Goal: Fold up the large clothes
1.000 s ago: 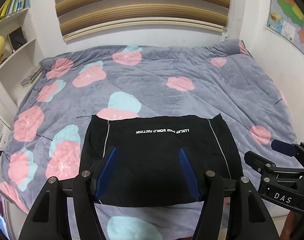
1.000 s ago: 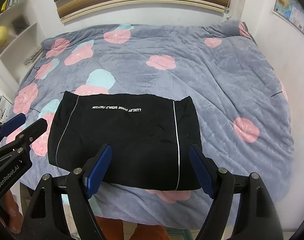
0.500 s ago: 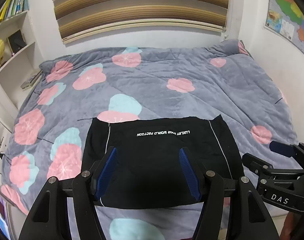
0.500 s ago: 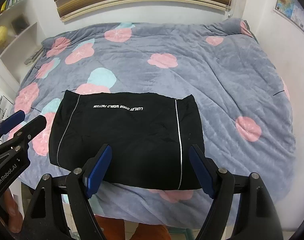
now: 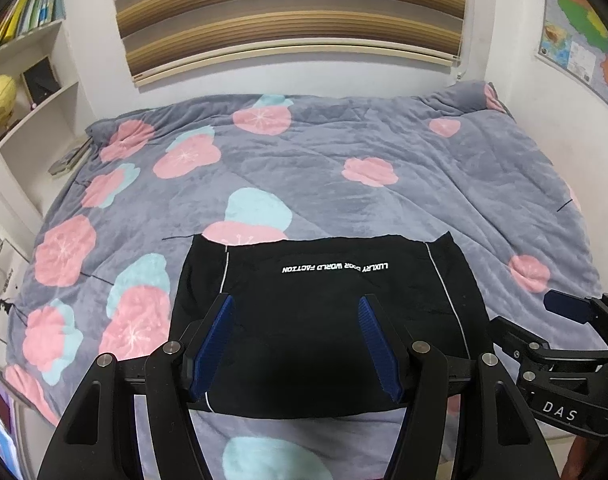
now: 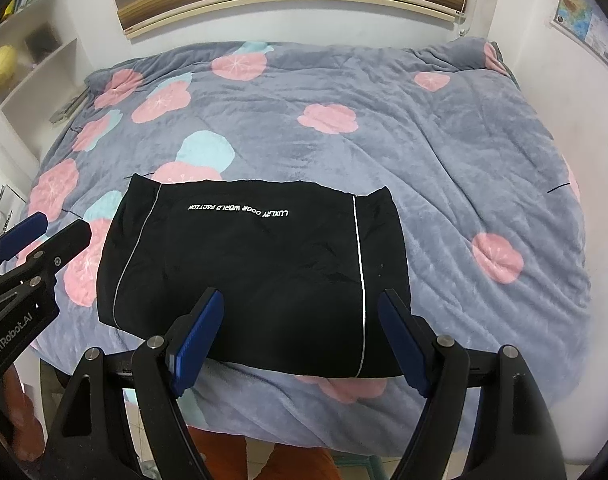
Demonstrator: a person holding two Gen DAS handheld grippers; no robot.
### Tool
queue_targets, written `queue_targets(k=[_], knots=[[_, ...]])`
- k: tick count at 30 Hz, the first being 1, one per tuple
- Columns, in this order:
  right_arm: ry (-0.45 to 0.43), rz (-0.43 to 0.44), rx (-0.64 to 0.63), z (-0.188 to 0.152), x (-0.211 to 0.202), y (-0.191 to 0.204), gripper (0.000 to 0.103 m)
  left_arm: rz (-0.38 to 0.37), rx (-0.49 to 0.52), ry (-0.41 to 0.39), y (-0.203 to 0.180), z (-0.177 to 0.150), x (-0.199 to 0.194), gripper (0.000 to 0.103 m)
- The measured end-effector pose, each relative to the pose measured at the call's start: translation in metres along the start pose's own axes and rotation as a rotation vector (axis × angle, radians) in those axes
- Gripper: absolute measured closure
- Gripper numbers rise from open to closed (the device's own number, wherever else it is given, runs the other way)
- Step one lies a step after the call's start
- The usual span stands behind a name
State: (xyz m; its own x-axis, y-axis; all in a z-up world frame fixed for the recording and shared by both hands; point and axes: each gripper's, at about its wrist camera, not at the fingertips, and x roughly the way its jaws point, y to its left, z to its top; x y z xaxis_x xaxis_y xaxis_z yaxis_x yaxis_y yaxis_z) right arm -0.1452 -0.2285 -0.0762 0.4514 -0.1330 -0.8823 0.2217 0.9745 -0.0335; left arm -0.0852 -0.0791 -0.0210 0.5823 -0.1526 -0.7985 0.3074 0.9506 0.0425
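Observation:
A black garment [image 5: 328, 320] with white piping and white lettering lies folded into a flat rectangle near the front edge of the bed; it also shows in the right wrist view [image 6: 256, 272]. My left gripper [image 5: 296, 340] is open and empty, held above the garment's near left part. My right gripper [image 6: 300, 332] is open and empty above the garment's near right edge. Each gripper appears at the side of the other's view: the right gripper [image 5: 564, 332] and the left gripper [image 6: 28, 248].
The bed is covered by a grey quilt [image 5: 404, 140] with pink and teal flowers. A white shelf unit [image 5: 24, 92] with books and a globe stands at the left. A blind [image 5: 288, 12] hangs on the back wall and a map [image 5: 580, 32] on the right wall.
Both grippers have drawn back and risen a little from the garment. The garment lies still and the jaws stay open.

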Motion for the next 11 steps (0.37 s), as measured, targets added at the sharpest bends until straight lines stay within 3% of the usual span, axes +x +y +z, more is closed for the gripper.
queue_targets(k=[11], knots=[[0.009, 0.008, -0.021, -0.0001, 0.0035, -0.0061, 0.022, 0.074, -0.011, 0.001, 0.0066, -0.0040, 0.0020, 0.037]])
